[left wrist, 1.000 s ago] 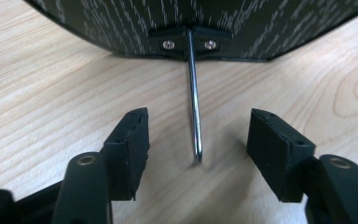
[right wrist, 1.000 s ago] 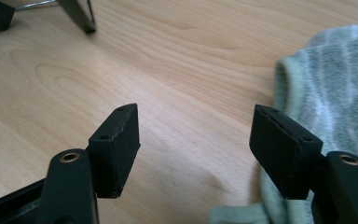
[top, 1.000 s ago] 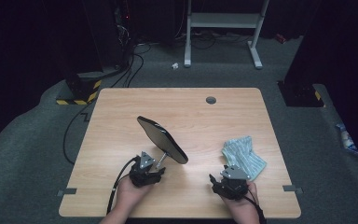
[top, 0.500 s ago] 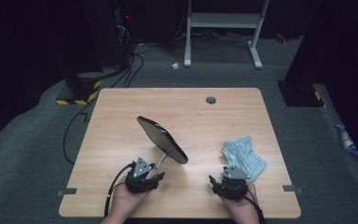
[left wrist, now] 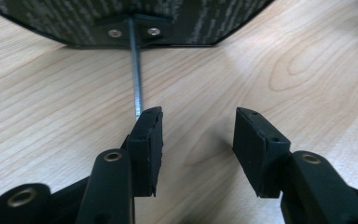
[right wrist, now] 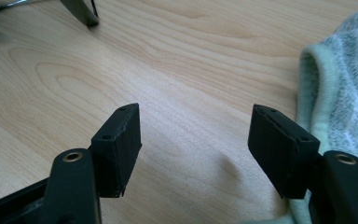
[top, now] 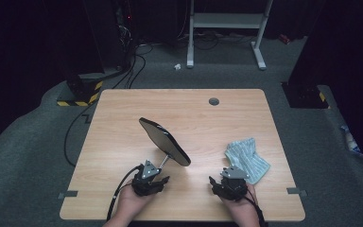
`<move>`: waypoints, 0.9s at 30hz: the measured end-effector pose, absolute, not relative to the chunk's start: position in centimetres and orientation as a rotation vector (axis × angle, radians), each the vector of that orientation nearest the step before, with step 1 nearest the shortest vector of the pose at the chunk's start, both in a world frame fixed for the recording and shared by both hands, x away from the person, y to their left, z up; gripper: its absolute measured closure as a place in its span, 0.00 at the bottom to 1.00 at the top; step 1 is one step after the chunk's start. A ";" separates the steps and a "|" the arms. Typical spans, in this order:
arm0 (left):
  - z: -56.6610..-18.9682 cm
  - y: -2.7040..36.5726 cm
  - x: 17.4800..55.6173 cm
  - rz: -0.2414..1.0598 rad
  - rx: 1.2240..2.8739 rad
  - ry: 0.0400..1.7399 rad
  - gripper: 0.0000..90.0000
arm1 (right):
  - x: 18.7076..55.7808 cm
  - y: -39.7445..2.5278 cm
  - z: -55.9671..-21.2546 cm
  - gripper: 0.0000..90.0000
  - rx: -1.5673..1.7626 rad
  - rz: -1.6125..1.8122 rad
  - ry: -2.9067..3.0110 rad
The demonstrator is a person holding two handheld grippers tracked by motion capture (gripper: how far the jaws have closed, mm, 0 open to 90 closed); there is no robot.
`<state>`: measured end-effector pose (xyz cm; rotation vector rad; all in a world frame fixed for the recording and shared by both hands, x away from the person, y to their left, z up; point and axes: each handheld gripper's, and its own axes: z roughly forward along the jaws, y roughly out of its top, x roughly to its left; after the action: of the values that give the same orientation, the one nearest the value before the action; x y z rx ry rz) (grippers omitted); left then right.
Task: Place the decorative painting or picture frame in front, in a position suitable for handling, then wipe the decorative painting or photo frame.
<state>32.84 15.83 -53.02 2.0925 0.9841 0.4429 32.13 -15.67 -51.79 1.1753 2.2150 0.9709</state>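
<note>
Black mirror (top: 164, 141) back carries pale print, too blurred to read.

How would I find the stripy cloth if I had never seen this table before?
Start at the wooden table and go to its near right part, just beyond the right gripper. The cloth lies crumpled there, its edge beside that gripper's jaw. It is the one soft, pale blue-green striped thing; the mirror to its left is dark, hard and on a thin metal rod.

Lab, dark curtained room, cables (top: 137, 59), bare wooden table (top: 123, 113), hazard-taped base (top: 80, 92)
</note>
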 end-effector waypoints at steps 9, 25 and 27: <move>-53.1 16.0 33.0 0.457 2.075 1.006 0.59 | 32.0 -15.8 -52.1 0.38 1.168 0.973 2.232; -53.1 17.2 33.6 0.468 2.062 1.046 0.59 | 32.0 -15.6 -51.8 0.40 1.166 0.977 2.232; -53.2 17.3 33.7 0.469 2.054 1.058 0.59 | 32.0 -15.5 -51.9 0.40 1.167 0.975 2.239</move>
<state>33.71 17.33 -53.15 2.0536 1.0580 0.4693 31.99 -15.46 -51.92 1.1673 2.2390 0.9751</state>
